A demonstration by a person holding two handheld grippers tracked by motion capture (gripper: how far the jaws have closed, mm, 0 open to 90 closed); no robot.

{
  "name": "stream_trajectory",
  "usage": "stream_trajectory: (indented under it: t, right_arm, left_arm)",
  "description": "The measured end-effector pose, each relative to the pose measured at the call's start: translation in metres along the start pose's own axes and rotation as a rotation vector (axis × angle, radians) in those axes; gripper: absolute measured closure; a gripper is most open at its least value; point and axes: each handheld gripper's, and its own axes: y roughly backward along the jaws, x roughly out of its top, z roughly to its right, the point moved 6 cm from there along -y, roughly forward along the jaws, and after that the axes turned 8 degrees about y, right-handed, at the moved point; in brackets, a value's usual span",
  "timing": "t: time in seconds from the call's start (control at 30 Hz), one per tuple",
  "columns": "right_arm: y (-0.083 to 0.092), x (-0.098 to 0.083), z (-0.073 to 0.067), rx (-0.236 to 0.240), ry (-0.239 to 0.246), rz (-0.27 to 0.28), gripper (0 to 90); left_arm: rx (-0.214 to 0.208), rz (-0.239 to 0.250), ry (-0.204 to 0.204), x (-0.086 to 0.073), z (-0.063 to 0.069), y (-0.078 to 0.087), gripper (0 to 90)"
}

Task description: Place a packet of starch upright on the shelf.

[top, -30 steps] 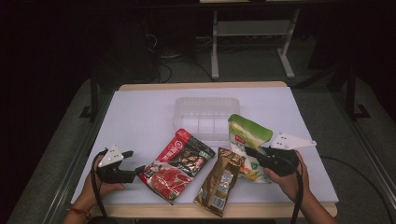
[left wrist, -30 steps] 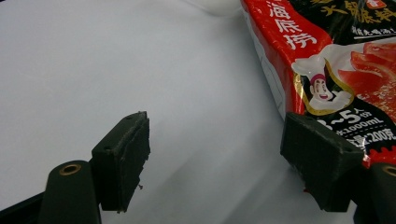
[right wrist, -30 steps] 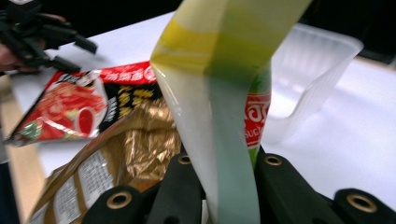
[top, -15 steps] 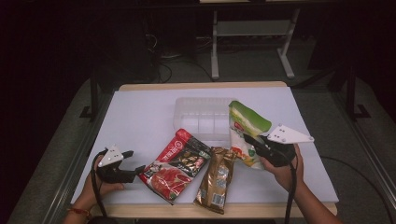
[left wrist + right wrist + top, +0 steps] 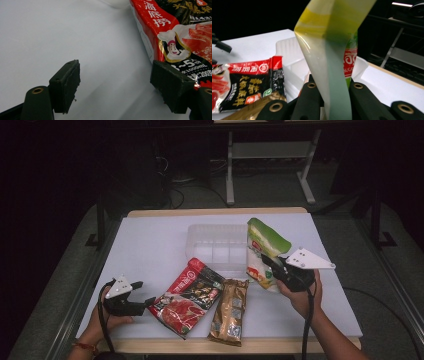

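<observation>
the right gripper (image 5: 274, 266) has its black jaws pinched tight on the lower part of a glossy green and white snack pouch (image 5: 264, 251); in the right gripper view the pouch (image 5: 331, 50) rises as a thin folded sheet from between the two pads. compared with a second ago, when this pouch lay flat on the white table (image 5: 150, 250) just beside the gold packet, it now stands lifted and tilted up, its top edge leaning over the near right corner of the clear plastic compartment tray (image 5: 215, 240). that reads as the carry under way, and the likely next move is to swing it over a compartment and let go. the left gripper (image 5: 142, 301) has not shifted: its jaws stand wide apart with nothing between them, resting low on the table, one pad (image 5: 172, 87) just at the edge of the red and black hotpot soup base pouch (image 5: 187, 296). the crinkled gold foil packet (image 5: 230, 312) lies flat just right of that, untouched.
</observation>
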Motion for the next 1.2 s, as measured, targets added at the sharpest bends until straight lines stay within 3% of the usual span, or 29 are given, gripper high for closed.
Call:
stream_trajectory:
  t: [0.7, 1.03, 1.2]
  right_arm:
    - [-0.042, 0.022, -0.006, -0.034, 0.061, 0.022, 84.3]
    - [-0.058, 0.027, 0.003, -0.085, 0.073, 0.023, 84.3]
    - [-0.064, 0.028, 0.005, -0.11, 0.091, 0.012, 84.4]
  left_arm:
    - [-0.001, 0.022, -0.005, 0.002, 0.001, 0.002, 22.8]
    - [0.016, 0.107, -0.003, 0.01, 0.002, 0.011, 22.8]
    - [0.019, 0.105, 0.0, 0.009, 0.003, 0.012, 22.8]
